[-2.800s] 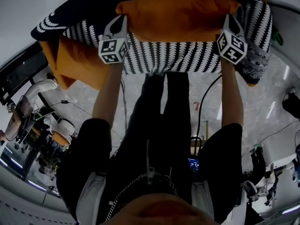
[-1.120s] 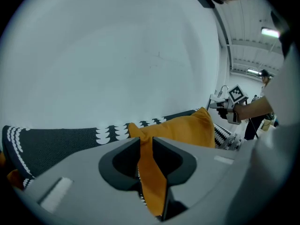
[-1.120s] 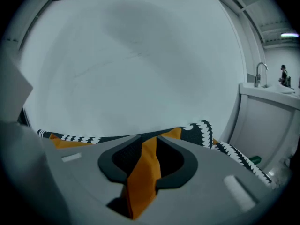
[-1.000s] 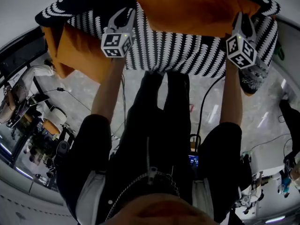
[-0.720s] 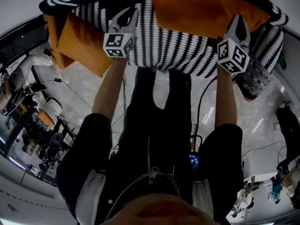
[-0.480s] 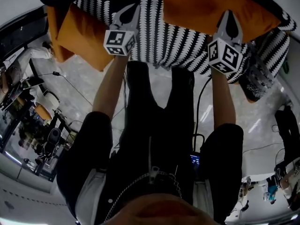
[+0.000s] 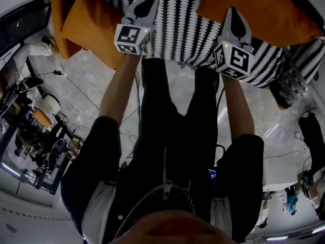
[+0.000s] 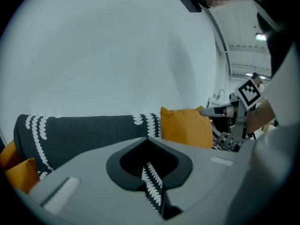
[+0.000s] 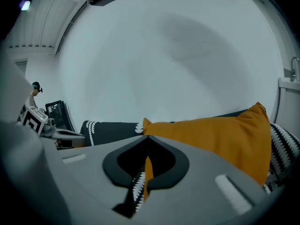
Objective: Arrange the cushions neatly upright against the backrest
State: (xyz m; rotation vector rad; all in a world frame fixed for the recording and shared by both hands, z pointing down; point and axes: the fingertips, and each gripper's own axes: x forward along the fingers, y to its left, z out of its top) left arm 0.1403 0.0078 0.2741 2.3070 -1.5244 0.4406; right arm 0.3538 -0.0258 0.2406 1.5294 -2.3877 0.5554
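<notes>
Change from earlier frames: both claws have let go of orange cushion, formerly gripped at its two ends, and have shifted left along sofa. Orange cushion now stands on seat against backrest, right part of sofa. Left claw pinched together, empty, over striped seat. Right claw: jaws just been closing, now together, nothing between, near cushion's left corner. Second cushion at sofa's left end.
</notes>
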